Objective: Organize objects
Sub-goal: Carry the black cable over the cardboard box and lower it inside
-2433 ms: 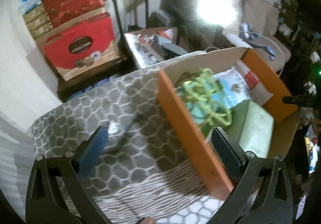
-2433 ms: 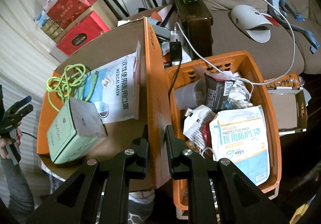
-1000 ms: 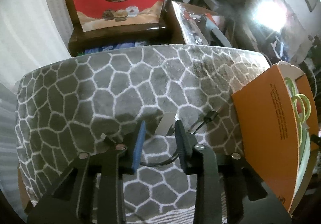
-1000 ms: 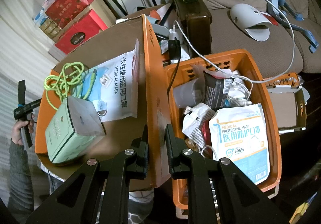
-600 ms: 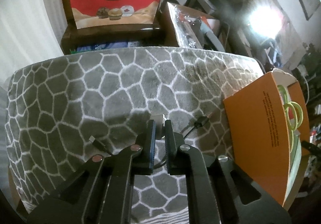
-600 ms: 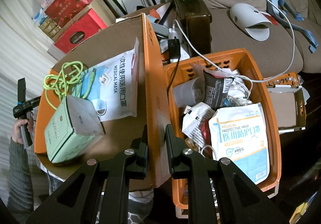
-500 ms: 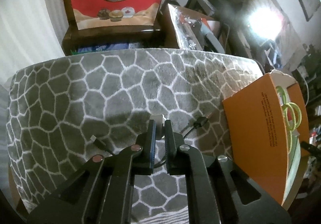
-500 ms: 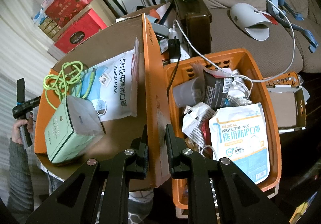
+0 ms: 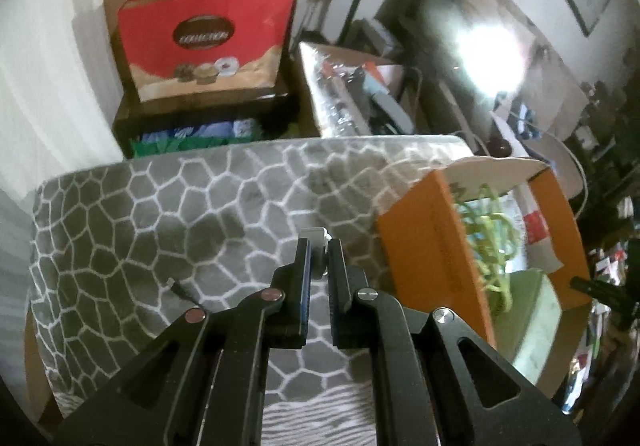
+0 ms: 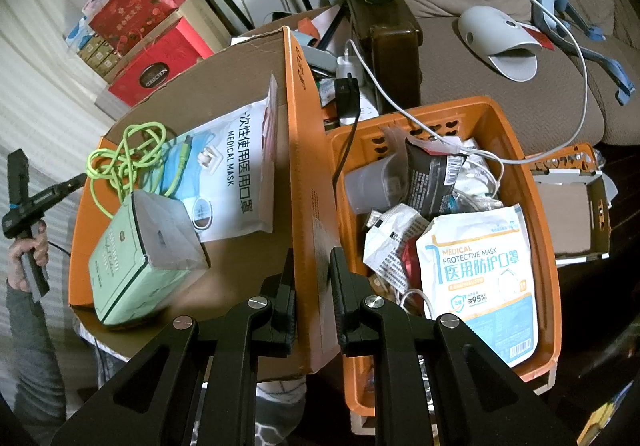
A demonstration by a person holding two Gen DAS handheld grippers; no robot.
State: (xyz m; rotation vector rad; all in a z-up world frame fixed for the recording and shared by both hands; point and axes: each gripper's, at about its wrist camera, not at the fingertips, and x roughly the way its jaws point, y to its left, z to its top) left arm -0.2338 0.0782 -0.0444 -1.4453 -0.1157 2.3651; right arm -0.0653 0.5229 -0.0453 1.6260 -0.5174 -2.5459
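Note:
My left gripper is shut on a small white adapter, held a little above the grey honeycomb blanket. A thin black cable runs from under the fingers out to the left. My right gripper is shut on the upright wall of the orange cardboard box. Inside the box lie a tangled green cable, a white medical mask pack and a green tin. The same box stands to the right of the left gripper.
An orange plastic basket full of mask packs and wrappers sits right of the box. A red gift bag and stacked boxes stand behind the blanket. A sofa with a white cable lies beyond. A hand grips the left tool's handle.
The left jaws closed on the white adapter and lifted it off the blanket, tilting towards the orange box. The right gripper kept its hold and place.

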